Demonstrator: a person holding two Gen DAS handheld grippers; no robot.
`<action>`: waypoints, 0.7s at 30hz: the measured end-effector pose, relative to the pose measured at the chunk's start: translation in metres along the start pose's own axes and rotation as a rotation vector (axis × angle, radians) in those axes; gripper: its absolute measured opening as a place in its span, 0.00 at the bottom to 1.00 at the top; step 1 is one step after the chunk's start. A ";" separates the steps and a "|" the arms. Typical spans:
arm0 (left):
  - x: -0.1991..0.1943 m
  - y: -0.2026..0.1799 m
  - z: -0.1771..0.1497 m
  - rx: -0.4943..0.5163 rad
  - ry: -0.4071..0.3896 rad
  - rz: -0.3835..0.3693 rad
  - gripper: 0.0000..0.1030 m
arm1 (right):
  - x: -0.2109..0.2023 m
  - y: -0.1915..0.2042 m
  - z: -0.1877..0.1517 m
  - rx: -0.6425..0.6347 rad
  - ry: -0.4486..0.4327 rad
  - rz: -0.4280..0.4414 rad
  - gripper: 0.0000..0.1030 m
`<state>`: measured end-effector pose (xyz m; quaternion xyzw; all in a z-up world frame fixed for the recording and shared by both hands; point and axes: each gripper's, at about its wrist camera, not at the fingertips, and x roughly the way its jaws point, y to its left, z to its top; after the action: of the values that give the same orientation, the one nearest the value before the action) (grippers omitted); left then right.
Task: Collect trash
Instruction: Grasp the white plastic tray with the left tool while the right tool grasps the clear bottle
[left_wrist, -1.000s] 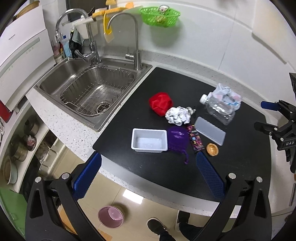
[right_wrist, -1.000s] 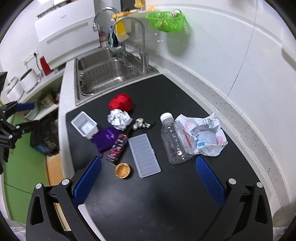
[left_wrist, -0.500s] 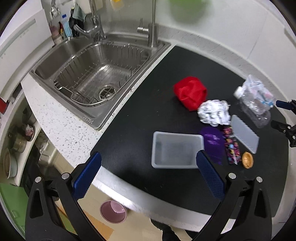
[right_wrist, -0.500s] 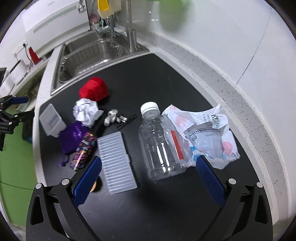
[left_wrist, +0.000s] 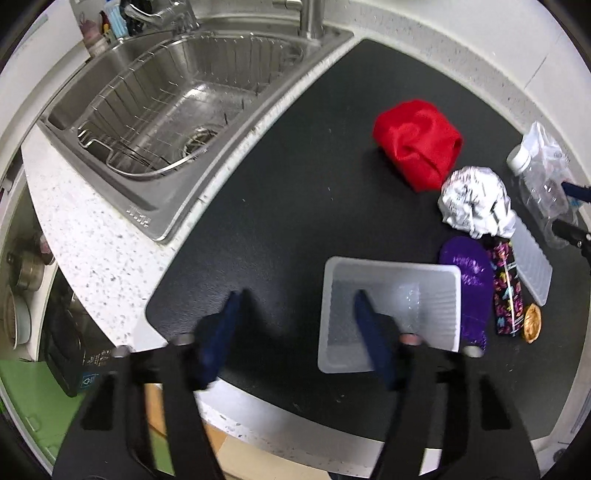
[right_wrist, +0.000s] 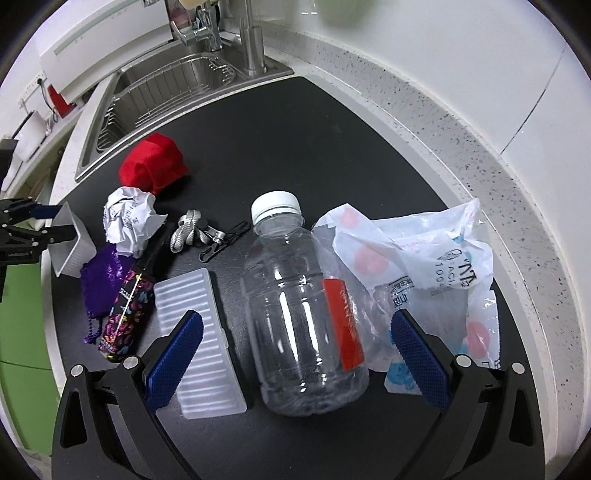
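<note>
My left gripper (left_wrist: 295, 317) is open, with its right finger inside the white plastic tray (left_wrist: 391, 277) and its left finger outside the tray's left wall. My right gripper (right_wrist: 295, 339) is open and straddles a clear plastic bottle (right_wrist: 295, 306) lying on the black mat (right_wrist: 295, 147). A crumpled plastic bag (right_wrist: 424, 266) lies against the bottle's right side. A crumpled paper ball (right_wrist: 129, 218), a red cloth (right_wrist: 153, 168), a purple pouch (right_wrist: 101, 273) and a patterned wrapper (right_wrist: 127, 310) lie left of it. The tray also shows in the right wrist view (right_wrist: 72, 240).
A steel sink (left_wrist: 162, 107) with a wire rack lies left of the mat. A ribbed white lid (right_wrist: 199, 339) lies by my right gripper's left finger. A lanyard with clips (right_wrist: 207, 234) and a small brown cup (left_wrist: 532, 323) lie on the mat. The counter edge (left_wrist: 258, 413) is near.
Both grippers have moved forward and down. The left now has one finger in the tray and has narrowed. The right has closed in around the bottle.
</note>
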<state>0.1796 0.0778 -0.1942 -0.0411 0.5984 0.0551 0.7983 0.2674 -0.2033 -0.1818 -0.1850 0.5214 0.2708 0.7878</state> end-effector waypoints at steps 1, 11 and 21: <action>0.000 -0.002 0.000 0.007 -0.006 0.014 0.42 | 0.002 0.001 0.001 -0.001 0.002 0.004 0.92; -0.004 -0.005 0.004 -0.001 -0.021 -0.012 0.03 | 0.021 0.000 0.003 -0.024 0.027 -0.025 0.60; -0.033 -0.012 0.009 0.003 -0.084 -0.047 0.03 | -0.019 -0.009 0.003 0.026 -0.056 0.011 0.57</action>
<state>0.1810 0.0654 -0.1596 -0.0516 0.5631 0.0373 0.8239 0.2692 -0.2130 -0.1630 -0.1644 0.5037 0.2735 0.8028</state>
